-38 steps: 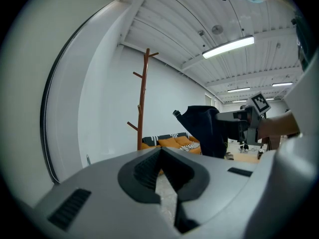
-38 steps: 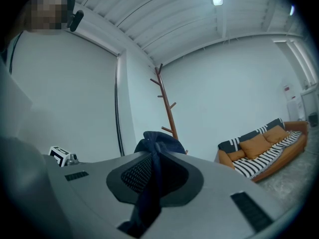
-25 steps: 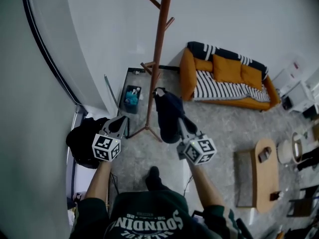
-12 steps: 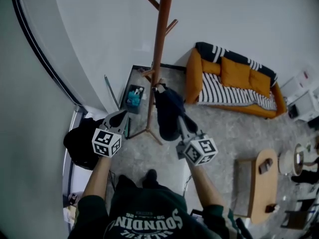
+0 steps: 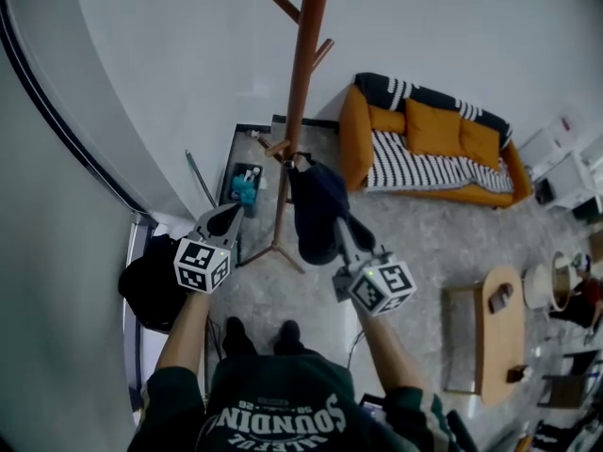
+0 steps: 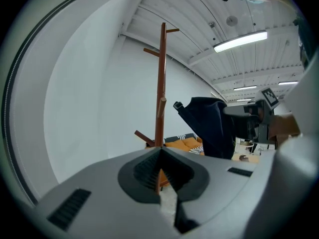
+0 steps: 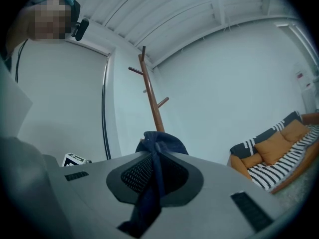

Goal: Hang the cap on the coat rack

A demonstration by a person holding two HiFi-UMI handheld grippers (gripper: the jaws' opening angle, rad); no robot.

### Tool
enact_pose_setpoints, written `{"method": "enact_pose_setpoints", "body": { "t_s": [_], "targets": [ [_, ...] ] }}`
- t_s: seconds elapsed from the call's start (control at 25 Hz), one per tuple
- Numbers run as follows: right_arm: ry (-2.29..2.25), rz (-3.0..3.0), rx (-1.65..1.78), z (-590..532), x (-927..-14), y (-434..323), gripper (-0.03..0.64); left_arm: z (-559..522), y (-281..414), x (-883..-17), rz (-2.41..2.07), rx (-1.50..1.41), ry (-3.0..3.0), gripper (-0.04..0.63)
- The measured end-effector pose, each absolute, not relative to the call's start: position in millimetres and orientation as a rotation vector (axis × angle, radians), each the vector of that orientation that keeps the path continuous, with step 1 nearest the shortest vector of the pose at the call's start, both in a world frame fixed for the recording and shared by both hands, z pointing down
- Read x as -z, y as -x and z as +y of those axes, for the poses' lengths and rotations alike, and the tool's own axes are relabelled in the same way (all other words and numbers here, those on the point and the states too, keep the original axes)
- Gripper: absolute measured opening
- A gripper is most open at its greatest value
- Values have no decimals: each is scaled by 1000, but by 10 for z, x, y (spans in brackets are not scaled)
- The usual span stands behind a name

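The brown wooden coat rack point(image 5: 301, 92) stands by the white wall, with pegs near its top and a low peg by the cap. A dark navy cap point(image 5: 316, 205) hangs from my right gripper point(image 5: 341, 226), which is shut on its fabric just right of the pole. In the right gripper view the cap's cloth point(image 7: 162, 141) is pinched between the jaws point(image 7: 155, 166), and the rack point(image 7: 152, 103) rises behind it. My left gripper point(image 5: 229, 217) is held left of the pole, shut and holding nothing. Its own view shows the rack point(image 6: 162, 83) ahead and the cap point(image 6: 212, 126) to the right.
An orange sofa point(image 5: 424, 149) with a striped throw stands at the right. A wooden coffee table point(image 5: 499, 332) sits lower right. A black bundle point(image 5: 151, 285) lies on the floor at the left. A small tray with a blue item point(image 5: 243, 188) is beside the rack's base.
The person has shifted a little nearer the rack, and a second foot now shows. The cap's top edge has come closer to the low peg. Both grips are unchanged.
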State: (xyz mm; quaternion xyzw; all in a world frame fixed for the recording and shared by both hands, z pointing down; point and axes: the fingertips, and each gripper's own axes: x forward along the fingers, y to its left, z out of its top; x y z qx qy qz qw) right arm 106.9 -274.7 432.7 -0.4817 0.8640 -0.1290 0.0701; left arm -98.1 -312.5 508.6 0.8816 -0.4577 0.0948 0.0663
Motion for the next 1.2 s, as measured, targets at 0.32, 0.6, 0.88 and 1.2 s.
{"method": "enact_pose_setpoints", "body": {
  "t_s": [0.32, 0.6, 0.88, 1.2],
  "targets": [
    [1525, 2555, 320, -2661, -4111, -852, 32, -3278, 1119, -5076, -1283, -270, -2702, 0],
    [1561, 2525, 315, -2712, -4012, -618, 32, -3435, 1223, -5118, -1205, -247, -2729, 0],
    [1640, 2517, 288, -2775, -4082, -453, 32, -3500, 1409, -5204, -1163, -247, -2729, 0],
    [1737, 2521, 269, -2889, -4296, -380, 32, -3585, 1498, -5296, -1128, -255, -2724, 0]
  ]
}}
